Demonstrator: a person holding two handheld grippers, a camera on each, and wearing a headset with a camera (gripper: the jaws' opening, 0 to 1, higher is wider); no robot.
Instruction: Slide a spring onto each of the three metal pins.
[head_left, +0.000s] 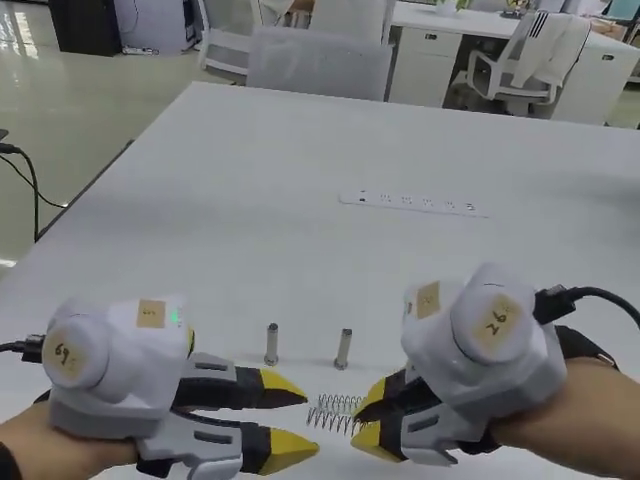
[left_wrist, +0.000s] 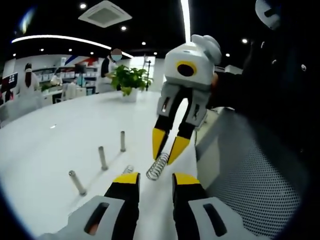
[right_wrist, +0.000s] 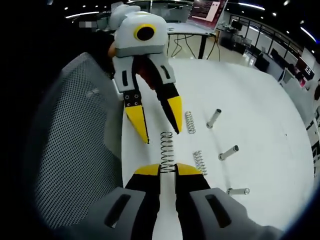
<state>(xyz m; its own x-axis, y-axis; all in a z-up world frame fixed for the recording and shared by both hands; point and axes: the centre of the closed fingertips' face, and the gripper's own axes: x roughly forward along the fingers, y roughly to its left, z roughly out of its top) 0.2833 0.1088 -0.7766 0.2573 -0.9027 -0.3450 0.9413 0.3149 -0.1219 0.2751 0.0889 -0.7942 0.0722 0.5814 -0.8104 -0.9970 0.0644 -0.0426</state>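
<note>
Three short metal pins stand upright on the white table (head_left: 300, 200); the left gripper view shows them in a row (left_wrist: 122, 141) (left_wrist: 102, 157) (left_wrist: 77, 182), and the head view shows two (head_left: 271, 343) (head_left: 343, 348). My right gripper (right_wrist: 167, 171) is shut on the end of a spring (right_wrist: 167, 147), which points toward the left gripper. It is low over the table by the near edge (head_left: 365, 418). Two loose springs (right_wrist: 190, 122) (right_wrist: 199, 161) lie beside the pins. My left gripper (left_wrist: 155, 181) faces it, open, with nothing between its fingers (head_left: 305, 425).
A white power strip (head_left: 415, 203) lies flat in the table's middle. Office chairs (head_left: 320, 60) stand at the far edge. A mesh chair back (right_wrist: 75, 150) is close to the near table edge, beside both grippers.
</note>
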